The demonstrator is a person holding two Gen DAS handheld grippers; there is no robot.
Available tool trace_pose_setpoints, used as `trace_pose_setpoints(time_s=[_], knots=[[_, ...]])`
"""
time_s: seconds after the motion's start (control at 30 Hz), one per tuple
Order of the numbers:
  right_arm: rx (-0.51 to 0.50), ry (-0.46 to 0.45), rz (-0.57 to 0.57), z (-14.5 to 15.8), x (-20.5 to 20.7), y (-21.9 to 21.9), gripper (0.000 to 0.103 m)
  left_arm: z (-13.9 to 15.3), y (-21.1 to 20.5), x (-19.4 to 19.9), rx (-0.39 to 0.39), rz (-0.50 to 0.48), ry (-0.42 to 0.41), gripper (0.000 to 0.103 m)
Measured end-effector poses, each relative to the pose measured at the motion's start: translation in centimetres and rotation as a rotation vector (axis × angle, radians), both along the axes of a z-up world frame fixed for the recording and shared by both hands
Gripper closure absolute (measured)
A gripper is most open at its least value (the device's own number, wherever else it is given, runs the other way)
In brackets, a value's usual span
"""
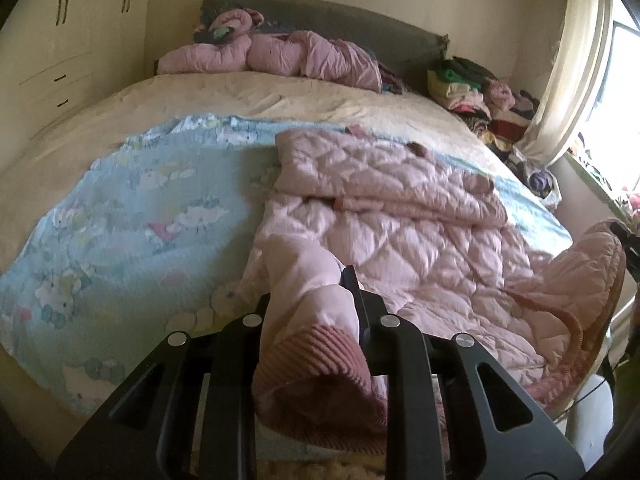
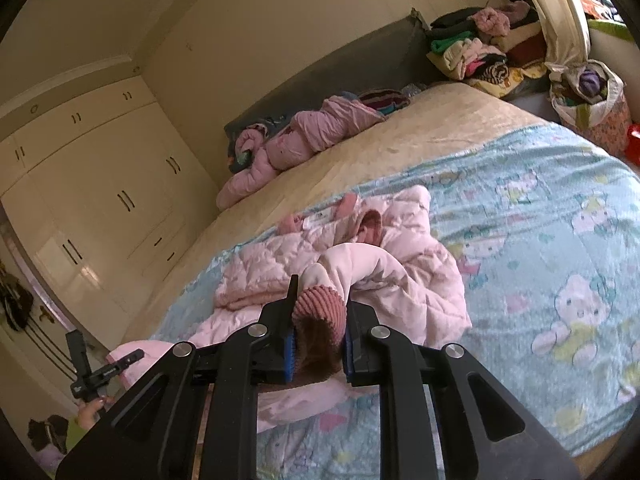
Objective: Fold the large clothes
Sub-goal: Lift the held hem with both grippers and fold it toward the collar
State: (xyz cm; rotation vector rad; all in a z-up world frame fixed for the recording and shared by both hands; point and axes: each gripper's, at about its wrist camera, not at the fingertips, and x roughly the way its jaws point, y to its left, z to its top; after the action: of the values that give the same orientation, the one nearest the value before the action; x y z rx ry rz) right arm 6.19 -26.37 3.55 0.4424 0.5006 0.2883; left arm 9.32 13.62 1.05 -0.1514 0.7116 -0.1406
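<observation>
A pale pink quilted jacket (image 1: 420, 216) lies spread on the light blue cartoon-print blanket (image 1: 120, 216) on the bed. My left gripper (image 1: 312, 312) is shut on one sleeve end, its dark pink ribbed cuff (image 1: 316, 364) hanging between the fingers. My right gripper (image 2: 320, 312) is shut on the other sleeve's ribbed cuff (image 2: 320, 312), with the jacket (image 2: 272, 272) bunched just beyond it. In the right wrist view the left gripper (image 2: 104, 368) shows at the lower left beside the bed's edge.
A crumpled pink duvet (image 1: 280, 56) lies by the grey headboard (image 1: 320, 20). A pile of clothes (image 1: 480, 96) stands at the bed's far right, by the curtain (image 1: 568, 72). Cream wardrobes (image 2: 100, 184) line the left wall. A bag of items (image 2: 592, 100) sits beside the bed.
</observation>
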Motion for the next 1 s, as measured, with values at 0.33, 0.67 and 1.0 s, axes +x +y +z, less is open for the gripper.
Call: trace_pose_setpoints(time_s=[0.33,0.67,1.0], knots=[[-0.014,-0.034,-0.036,2.0,3.7,-0.2,0.087,3.1,0.0,4.8,-0.018,0.028,-0.056,0.088],[-0.016,-0.085,-0.104,4.3,9.3,-1.4,0.087,6.7,-0.1,11.2,-0.04,0.066,-0.123,0.088],[-0.035,-0.065,-0.203,4.4,18.6,-2.6,0.087,7.1,-0.4,19.3,-0.049,0.118,-0.14,0.087]])
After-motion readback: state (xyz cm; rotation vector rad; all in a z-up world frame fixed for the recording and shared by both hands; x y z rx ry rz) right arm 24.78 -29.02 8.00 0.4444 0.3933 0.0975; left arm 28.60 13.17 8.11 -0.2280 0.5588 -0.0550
